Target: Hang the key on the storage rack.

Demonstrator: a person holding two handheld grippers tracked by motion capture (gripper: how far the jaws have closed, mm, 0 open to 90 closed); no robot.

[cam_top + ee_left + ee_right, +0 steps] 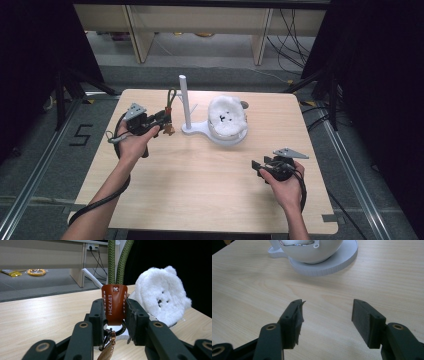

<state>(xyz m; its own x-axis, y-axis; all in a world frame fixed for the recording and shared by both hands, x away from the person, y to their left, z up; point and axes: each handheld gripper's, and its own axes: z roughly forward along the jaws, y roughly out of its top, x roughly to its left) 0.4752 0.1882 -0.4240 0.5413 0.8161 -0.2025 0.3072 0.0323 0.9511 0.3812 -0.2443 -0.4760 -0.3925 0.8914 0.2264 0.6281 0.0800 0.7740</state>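
My left gripper (165, 120) (115, 311) is shut on the brown leather tag (114, 305) of a keychain. The keychain's green rope loop (171, 97) (117, 262) stands up above the jaws, and a metal ring and clasp (110, 337) hang below. Just right of it is a white stand with an upright post (184, 100). A white plush bear (226, 116) (162, 295) sits in the stand's white bowl (230, 136) (312, 252). My right gripper (257, 167) (327, 315) rests open near the table's front right with nothing between its jaws. It points toward the stand's round base (337, 262).
The wooden table (200, 180) has bare room in its middle and front. Beyond its far edge stand shelf legs (142, 35), with cables (290, 35) on the floor. Yellow items (36, 272) lie on the floor behind. A "5" mark (81, 135) is on the floor at left.
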